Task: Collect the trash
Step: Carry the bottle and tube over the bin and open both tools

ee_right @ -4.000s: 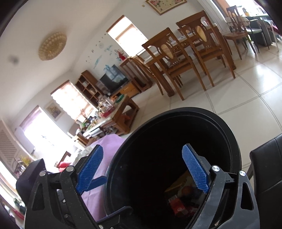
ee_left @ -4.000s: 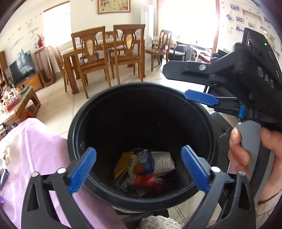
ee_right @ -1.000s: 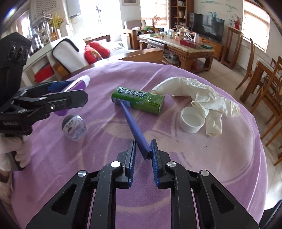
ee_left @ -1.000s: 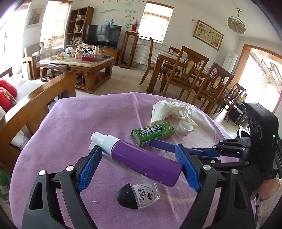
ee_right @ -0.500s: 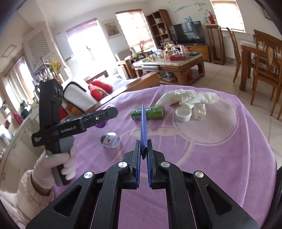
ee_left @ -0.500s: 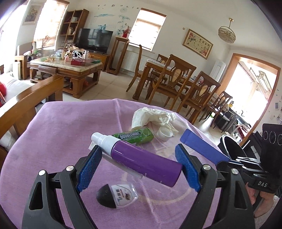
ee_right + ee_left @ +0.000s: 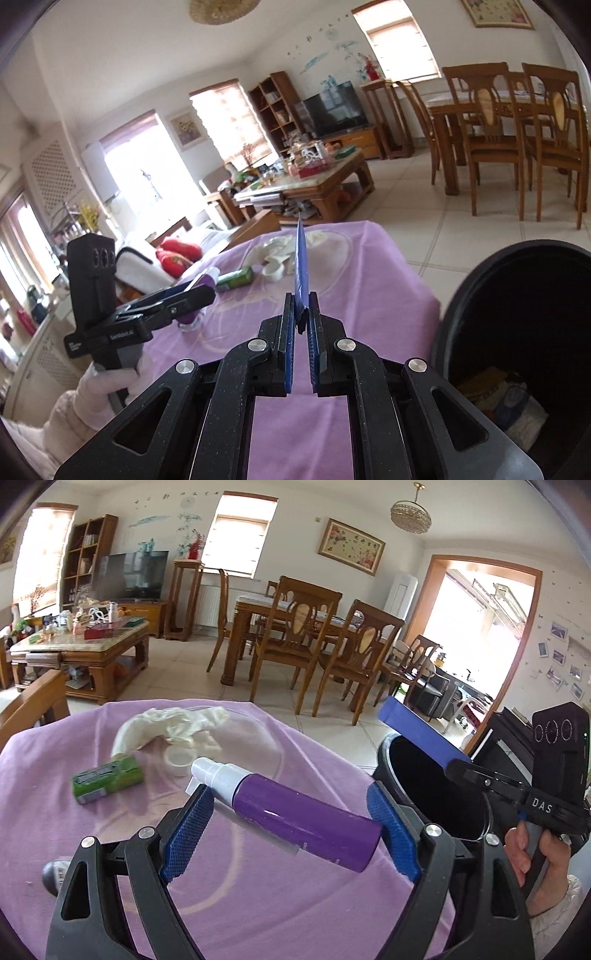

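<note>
right wrist: right hand-held gripper (image 7: pixel 301 321) pinches blue strip (image 7: pixel 301 254).

— What do we see of our left gripper (image 7: pixel 291 827)?

— Black speckled arms, blue cross-hatched pads (image 7: pixel 188 832), a silver screw at each joint. In the right view, white lettering runs along its side and a grey handle sits below.

— And our right gripper (image 7: pixel 301 325)?

— The same build. From the left view, at three o'clock, it reads "DAS" in white under a black block with three round lenses.

— What do we wear?

— A white glove (image 7: pixel 107 387), and pale quilted sleeves (image 7: pixel 55 432).
</note>
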Demonstrator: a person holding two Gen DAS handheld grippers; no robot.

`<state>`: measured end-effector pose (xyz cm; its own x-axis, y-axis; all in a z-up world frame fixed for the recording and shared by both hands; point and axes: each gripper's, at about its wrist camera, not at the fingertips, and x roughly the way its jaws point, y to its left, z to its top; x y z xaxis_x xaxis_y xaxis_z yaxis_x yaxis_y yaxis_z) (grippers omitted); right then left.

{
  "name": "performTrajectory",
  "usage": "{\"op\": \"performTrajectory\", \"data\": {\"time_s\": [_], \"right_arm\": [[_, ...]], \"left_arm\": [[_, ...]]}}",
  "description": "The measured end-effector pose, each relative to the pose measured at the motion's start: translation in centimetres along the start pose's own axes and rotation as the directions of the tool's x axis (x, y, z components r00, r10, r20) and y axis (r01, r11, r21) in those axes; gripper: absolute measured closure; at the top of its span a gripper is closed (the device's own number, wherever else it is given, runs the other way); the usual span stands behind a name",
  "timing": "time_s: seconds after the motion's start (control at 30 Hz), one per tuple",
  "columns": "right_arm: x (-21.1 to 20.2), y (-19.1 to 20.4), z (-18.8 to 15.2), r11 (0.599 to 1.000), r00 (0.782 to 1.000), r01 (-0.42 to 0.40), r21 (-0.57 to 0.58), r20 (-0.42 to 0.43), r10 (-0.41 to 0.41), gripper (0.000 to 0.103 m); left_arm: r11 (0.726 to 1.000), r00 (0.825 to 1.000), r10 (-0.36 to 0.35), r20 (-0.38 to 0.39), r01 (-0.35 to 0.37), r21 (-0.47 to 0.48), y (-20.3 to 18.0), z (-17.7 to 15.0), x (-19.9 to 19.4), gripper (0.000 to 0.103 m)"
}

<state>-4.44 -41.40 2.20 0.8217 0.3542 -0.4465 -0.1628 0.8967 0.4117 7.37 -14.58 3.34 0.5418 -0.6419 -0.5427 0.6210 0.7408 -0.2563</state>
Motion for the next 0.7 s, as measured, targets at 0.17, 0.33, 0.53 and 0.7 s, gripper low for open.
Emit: {"op": "performTrajectory", "data": {"time_s": [0.17, 0.33, 0.53, 0.7], "right_arm": [[-5.4, -5.8, -0.4, 0.996, 0.995, 0.071, 0.056, 0.06, -0.074, 0.096], [-10.0, -12.0, -1.9, 0.982, 0.983, 0.138, 0.131, 0.1, -0.151, 0.096], [-13.1, -18.3, -4.1, 0.961, 0.972, 0.177, 0.212, 0.113, -0.204, 0.096], [-13.5, -21.5, -5.4, 0.953, 0.972, 0.177, 0.247, 0.109, -0.209, 0.095]], "left_arm": [[0.994, 0.996, -0.079, -0.047, 0.082, 0.066, -7.1, 0.0, 3.8, 0.019], [0.978, 0.983, -0.139, -0.118, 0.155, 0.141, -14.1, -1.0, 8.1, 0.019], [0.955, 0.967, -0.17, -0.187, 0.209, 0.209, -20.0, -2.3, 12.4, 0.019], [0.944, 0.961, -0.163, -0.222, 0.217, 0.247, -22.5, -3.1, 14.5, 0.019]]}}
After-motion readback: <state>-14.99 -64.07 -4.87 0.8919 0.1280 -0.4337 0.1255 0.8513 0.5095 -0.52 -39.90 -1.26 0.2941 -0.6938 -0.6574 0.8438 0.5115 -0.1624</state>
